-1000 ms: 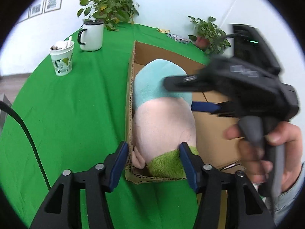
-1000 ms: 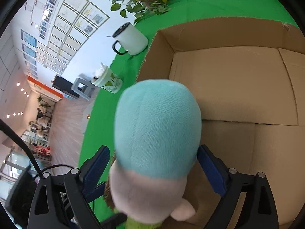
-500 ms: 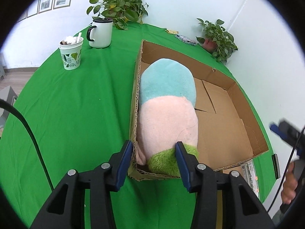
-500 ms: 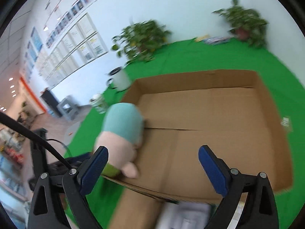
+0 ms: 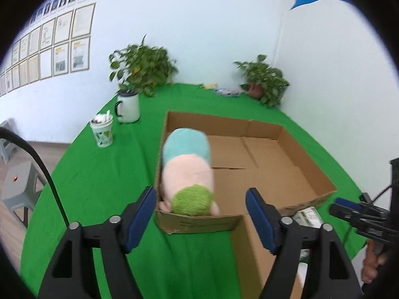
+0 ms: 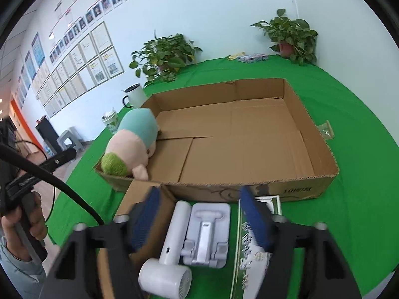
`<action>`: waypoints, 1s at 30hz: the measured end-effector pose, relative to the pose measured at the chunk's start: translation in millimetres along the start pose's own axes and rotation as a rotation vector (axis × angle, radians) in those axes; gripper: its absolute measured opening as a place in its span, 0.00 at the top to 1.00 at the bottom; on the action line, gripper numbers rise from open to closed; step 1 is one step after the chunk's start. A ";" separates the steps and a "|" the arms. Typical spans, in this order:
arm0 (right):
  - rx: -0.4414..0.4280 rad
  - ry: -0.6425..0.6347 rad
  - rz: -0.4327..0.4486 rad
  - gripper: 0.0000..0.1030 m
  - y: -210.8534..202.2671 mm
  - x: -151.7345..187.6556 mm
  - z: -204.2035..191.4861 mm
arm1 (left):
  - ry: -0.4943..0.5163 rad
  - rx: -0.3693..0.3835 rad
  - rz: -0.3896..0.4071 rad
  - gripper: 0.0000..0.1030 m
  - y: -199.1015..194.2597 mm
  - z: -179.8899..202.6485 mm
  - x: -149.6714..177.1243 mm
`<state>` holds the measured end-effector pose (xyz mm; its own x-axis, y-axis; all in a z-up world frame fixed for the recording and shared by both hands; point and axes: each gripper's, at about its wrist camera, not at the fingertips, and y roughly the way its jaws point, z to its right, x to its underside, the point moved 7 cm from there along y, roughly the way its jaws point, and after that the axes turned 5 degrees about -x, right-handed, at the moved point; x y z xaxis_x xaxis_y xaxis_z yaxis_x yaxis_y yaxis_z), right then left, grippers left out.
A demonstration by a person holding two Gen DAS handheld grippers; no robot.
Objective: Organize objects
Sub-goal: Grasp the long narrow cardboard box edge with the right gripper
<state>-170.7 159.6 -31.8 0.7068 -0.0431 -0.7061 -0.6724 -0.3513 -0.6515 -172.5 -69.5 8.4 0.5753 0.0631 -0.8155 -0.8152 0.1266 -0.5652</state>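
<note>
The left hand-held gripper [image 5: 199, 214] is being spread wider, nothing between its pads. Ahead of it, a plush toy [image 5: 188, 174] is being seen blurred in the cardboard box [image 5: 309, 174]. The right hand-held gripper [image 6: 202, 218] is being narrowed above a white hair dryer [image 6: 169, 256], half hidden.

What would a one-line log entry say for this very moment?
toy: pink, teal and green plush toy in brown cardboard box | left gripper: opening, empty | right gripper: closing over white hair dryer, no contact
</note>
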 end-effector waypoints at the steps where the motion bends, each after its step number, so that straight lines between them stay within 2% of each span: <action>1: 0.000 -0.008 0.007 0.75 -4.3 4.8 -2.7 | 0.002 0.036 0.003 0.27 -8.7 9.0 4.6; 2: -0.010 -0.008 0.012 0.80 -7.9 10.1 -4.3 | -0.002 0.068 -0.007 0.27 -13.3 15.5 9.2; 3: -0.027 -0.008 0.014 0.90 -5.5 13.9 -9.2 | -0.012 0.099 -0.023 0.27 -16.2 20.9 12.7; 4: -0.044 -0.005 0.015 0.92 -8.5 18.4 -11.8 | -0.025 0.129 -0.039 0.27 -17.9 24.6 18.5; 8: -0.104 0.003 0.001 0.92 -20.0 32.6 -18.8 | -0.067 0.245 -0.119 0.27 -19.2 39.0 40.8; 11: -0.183 -0.002 -0.019 0.91 -28.8 42.1 -30.0 | -0.083 0.324 -0.178 0.28 -17.8 51.7 60.3; 12: -0.211 0.001 -0.032 0.87 -31.8 46.8 -32.8 | -0.096 0.361 -0.202 0.28 -17.8 55.3 67.3; 13: -0.238 0.004 -0.045 0.75 -35.0 52.1 -35.6 | -0.123 0.400 -0.230 0.28 -17.5 57.7 74.7; 15: -0.286 -0.003 -0.072 0.53 -38.3 59.3 -40.5 | -0.155 0.432 -0.278 0.29 -13.7 59.1 85.3; 16: -0.311 -0.012 -0.084 0.51 -42.0 66.0 -43.9 | -0.157 0.437 -0.292 0.29 -13.1 61.3 89.7; 19: -0.369 -0.038 -0.128 0.51 -52.5 87.6 -51.1 | -0.091 0.413 -0.302 0.29 -16.2 74.7 97.0; 24: -0.427 -0.092 -0.160 0.51 -62.4 112.7 -64.1 | 0.109 0.262 -0.314 0.29 -14.7 100.0 113.9; 26: -0.437 -0.111 -0.168 0.54 -63.0 120.1 -69.8 | 0.152 0.209 -0.330 0.30 -10.6 101.6 120.3; 27: -0.423 -0.119 -0.174 0.54 -61.6 122.1 -69.5 | 0.159 0.174 -0.348 0.39 -7.6 98.5 124.5; 28: -0.417 -0.121 -0.184 0.54 -59.3 124.9 -68.9 | 0.161 0.143 -0.362 0.44 -2.3 92.4 126.9; 30: -0.440 -0.095 -0.200 0.54 -55.5 126.9 -65.6 | 0.124 0.153 -0.361 0.55 -2.1 83.6 125.7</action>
<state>-29.2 112.3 -67.1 0.7754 0.1438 -0.6149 -0.3545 -0.7067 -0.6123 -92.8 21.0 -82.5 0.8023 -0.1305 -0.5826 -0.5379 0.2652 -0.8002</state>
